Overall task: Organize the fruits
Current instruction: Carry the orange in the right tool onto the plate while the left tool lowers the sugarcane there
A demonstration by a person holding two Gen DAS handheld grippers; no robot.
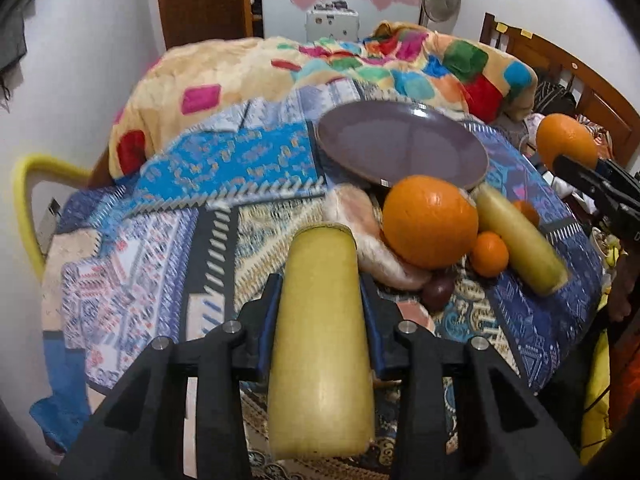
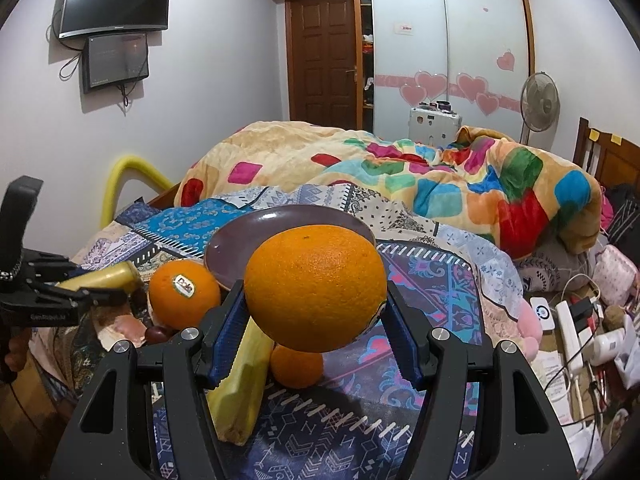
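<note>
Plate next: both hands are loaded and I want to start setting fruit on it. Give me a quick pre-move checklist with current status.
1. Left gripper clamps the yellow cut fruit: ok.
2. Right gripper clamps the big orange: ok.
3. Purple plate bare, nothing on it: ok.
4. Plate sits level: not ok, it rests tilted on rumpled bedding.
5. Loose pile beside the plate, labelled orange, small orange and a second yellow piece, crowds its near rim: not ok.
6. Plate steady under added load: cannot tell.
</note>
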